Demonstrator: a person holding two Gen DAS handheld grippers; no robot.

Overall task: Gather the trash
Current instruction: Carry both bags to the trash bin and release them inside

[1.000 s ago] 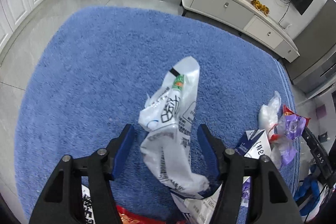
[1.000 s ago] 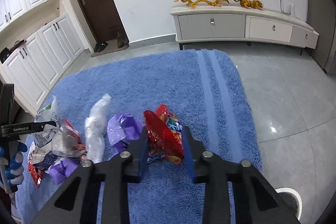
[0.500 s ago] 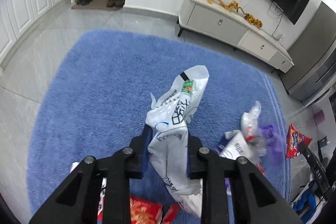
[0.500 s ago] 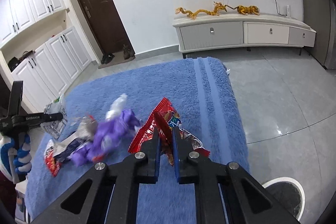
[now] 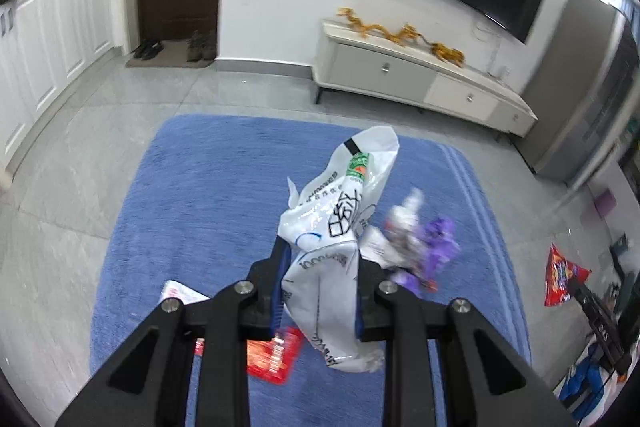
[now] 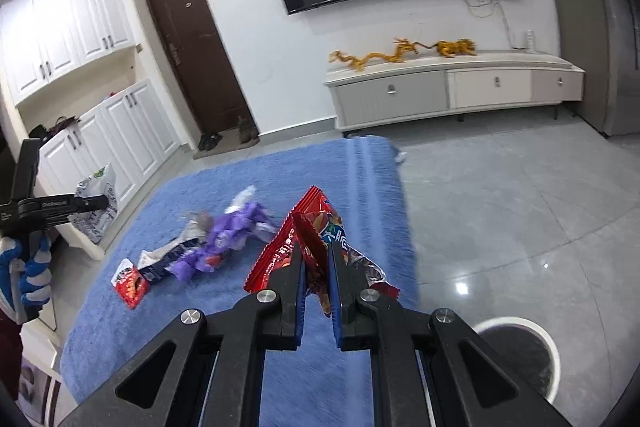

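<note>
My left gripper (image 5: 320, 259) is shut on a white printed plastic bag (image 5: 340, 215), which hangs lifted above the blue rug (image 5: 208, 187). A red snack wrapper (image 6: 320, 239) is pinched in my right gripper (image 6: 316, 259), raised over the rug's right edge. That same red wrapper (image 5: 562, 279) shows at the far right of the left wrist view. On the rug lie a purple wrapper (image 6: 236, 227), crumpled clear plastic (image 6: 196, 223), a dark blue and white packet (image 6: 160, 263) and a small red packet (image 6: 130, 283). In the right wrist view the left gripper (image 6: 94, 203) appears at the left edge with the white bag (image 6: 96, 187).
A round white bin (image 6: 520, 351) with a dark inside stands on the grey tile floor at my lower right. A white TV cabinet (image 6: 452, 91) with gold dragon ornaments lines the far wall. White cupboards (image 6: 100, 143) run along the left. Shoes (image 5: 200, 45) lie by the brown door.
Both grippers closed, the left on the white bag, the right on the red wrapper. Both then rose from the rug with their loads, so more of the room shows.
</note>
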